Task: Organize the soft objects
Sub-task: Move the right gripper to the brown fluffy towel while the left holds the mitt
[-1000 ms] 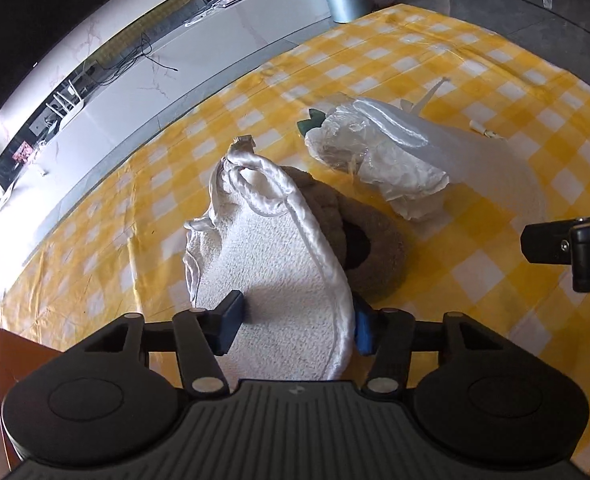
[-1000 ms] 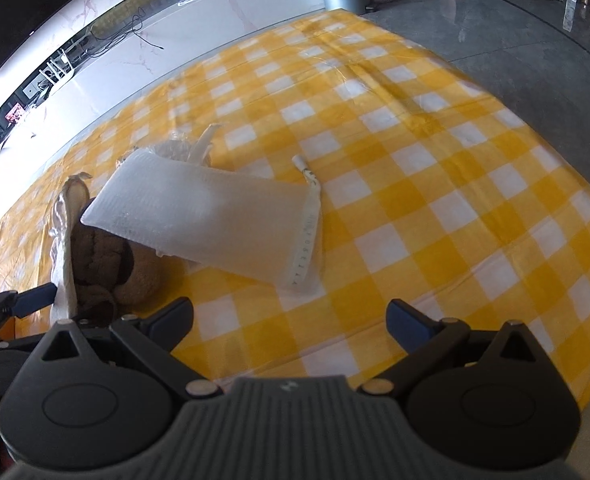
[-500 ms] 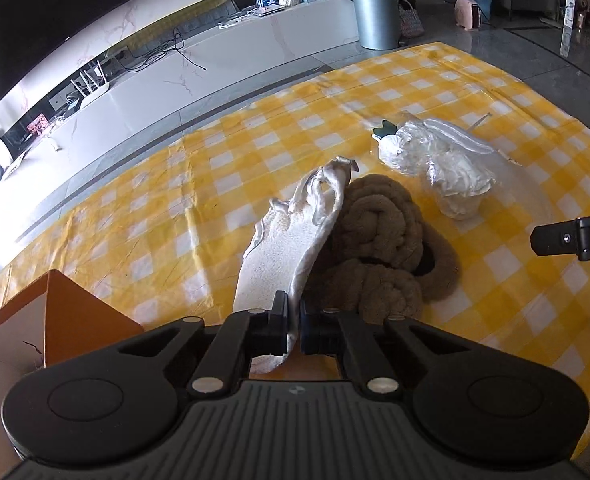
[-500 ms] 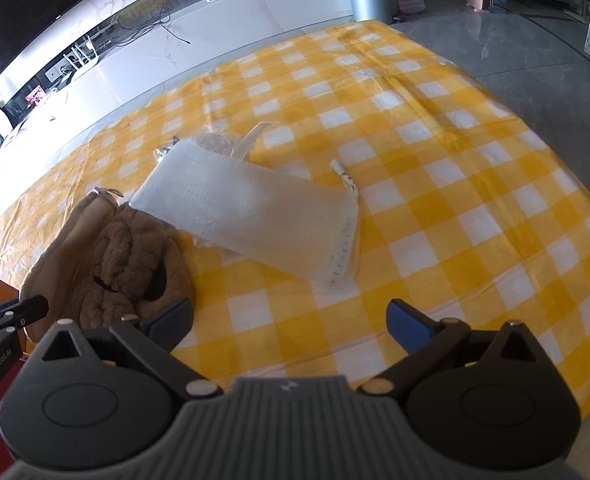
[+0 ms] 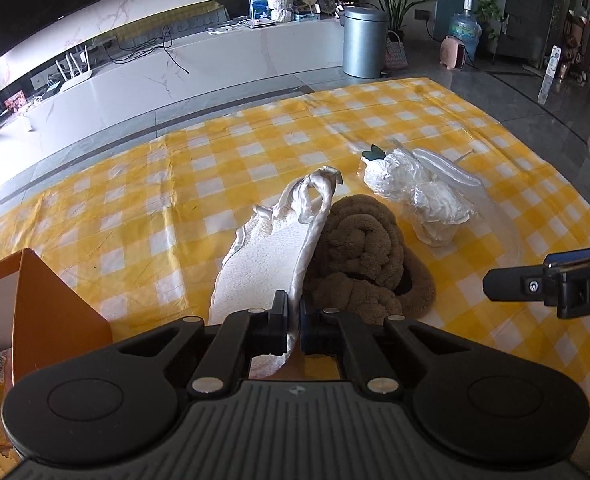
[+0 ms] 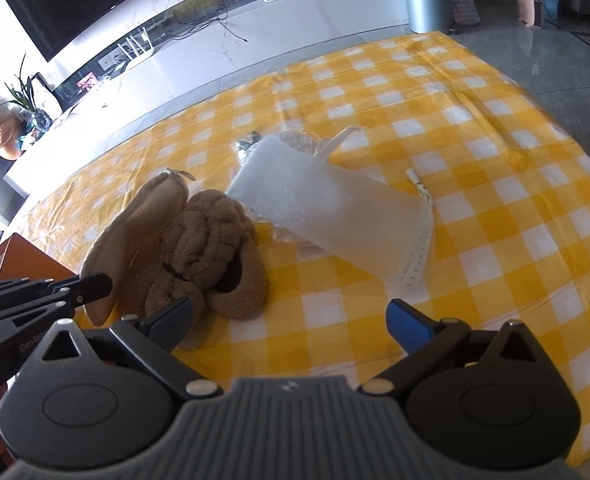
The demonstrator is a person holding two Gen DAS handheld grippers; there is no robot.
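My left gripper (image 5: pixel 293 326) is shut on the near edge of a white slipper (image 5: pixel 267 256), held tilted on its side above the yellow checked tablecloth (image 5: pixel 143 216). The slipper also shows in the right wrist view (image 6: pixel 131 228), with the left gripper (image 6: pixel 99 284) at its near end. A brown fluffy slipper (image 5: pixel 359 256) lies against it, also in the right wrist view (image 6: pixel 211 252). My right gripper (image 6: pixel 291 320) is open and empty, hovering just right of the brown slipper; its finger shows in the left wrist view (image 5: pixel 527 284).
A clear plastic bag (image 6: pixel 335 216) lies beyond the slippers over a white bundle wrapped in plastic (image 5: pixel 415 196). An orange cardboard box (image 5: pixel 43 304) stands at the near left. The table edge drops to a grey floor on the right.
My left gripper closed on the white slipper's edge and lifted it back, tipping it on its side and uncovering the brown slipper. My right gripper drew back and swung left, staying open.
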